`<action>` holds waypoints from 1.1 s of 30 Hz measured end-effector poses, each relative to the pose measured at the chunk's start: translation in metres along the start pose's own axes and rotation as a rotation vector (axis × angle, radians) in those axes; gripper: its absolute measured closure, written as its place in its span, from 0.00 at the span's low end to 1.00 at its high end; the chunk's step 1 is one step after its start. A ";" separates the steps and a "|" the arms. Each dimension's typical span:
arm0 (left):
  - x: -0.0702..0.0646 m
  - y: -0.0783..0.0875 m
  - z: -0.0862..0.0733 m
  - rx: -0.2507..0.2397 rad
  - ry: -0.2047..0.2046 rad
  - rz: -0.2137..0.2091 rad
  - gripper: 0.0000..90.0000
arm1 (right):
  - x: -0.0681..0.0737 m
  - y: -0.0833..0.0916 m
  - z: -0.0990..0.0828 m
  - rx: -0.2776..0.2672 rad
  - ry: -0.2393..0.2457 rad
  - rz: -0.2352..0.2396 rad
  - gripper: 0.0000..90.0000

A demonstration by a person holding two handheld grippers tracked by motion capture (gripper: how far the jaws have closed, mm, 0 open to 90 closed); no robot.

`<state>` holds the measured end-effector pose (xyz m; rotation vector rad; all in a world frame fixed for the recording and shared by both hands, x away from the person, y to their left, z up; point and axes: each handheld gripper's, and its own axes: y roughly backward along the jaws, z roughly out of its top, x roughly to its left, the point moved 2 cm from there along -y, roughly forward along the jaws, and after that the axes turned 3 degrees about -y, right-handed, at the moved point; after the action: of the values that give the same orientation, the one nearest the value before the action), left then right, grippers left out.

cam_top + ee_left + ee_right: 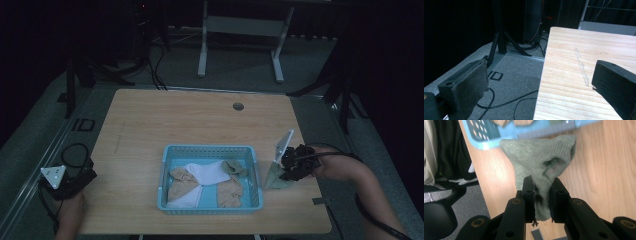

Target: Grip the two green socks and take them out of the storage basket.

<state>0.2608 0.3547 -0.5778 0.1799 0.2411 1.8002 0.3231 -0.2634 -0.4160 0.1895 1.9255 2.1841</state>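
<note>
a wooden table [150,125] holds a blue basket [252,175] of socks. just right of it, the right gripper [541,192] has its fingers clenched on a grey-green sock [541,160], apparently lifted clear for sorting. the left gripper [536,82] waits at the table's left edge, fingers released.

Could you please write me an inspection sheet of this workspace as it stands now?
Surface: wooden table, with a round hole near the far edge.
Job's things: green sock beside the blue basket; tan and white socks inside the basket.
Clutter: nothing seen.
Grippers: right gripper shut on the green sock; left gripper open at the table's left edge, holding nothing.
Cables: black cables on the floor.
Surroundings: grey floor, white desk frame behind.
</note>
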 end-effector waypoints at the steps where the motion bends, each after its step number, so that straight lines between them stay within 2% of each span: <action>1: 0.000 0.000 0.000 -0.001 0.000 0.001 0.01 | -0.001 -0.001 -0.005 -0.005 -0.007 0.003 0.85; 6: 0.000 0.000 0.000 -0.001 0.000 0.002 0.01 | 0.000 -0.017 -0.024 -0.003 -0.030 0.033 0.85; 14: 0.000 0.000 0.000 -0.003 0.000 0.003 0.01 | 0.000 -0.051 -0.041 0.001 -0.066 0.084 0.85; 18: 0.000 0.000 0.000 -0.003 0.000 0.003 0.01 | 0.000 -0.068 -0.045 -0.002 -0.076 0.105 0.85; 25: 0.000 0.000 0.000 -0.003 0.000 0.004 0.01 | 0.001 -0.100 -0.047 0.039 -0.086 0.151 0.85; 33: 0.000 0.000 0.000 -0.003 0.000 0.004 0.01 | -0.004 -0.115 -0.046 0.065 -0.101 0.164 0.85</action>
<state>0.2607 0.3545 -0.5779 0.1781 0.2380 1.8043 0.3256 -0.2954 -0.5361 0.4754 1.9896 2.1657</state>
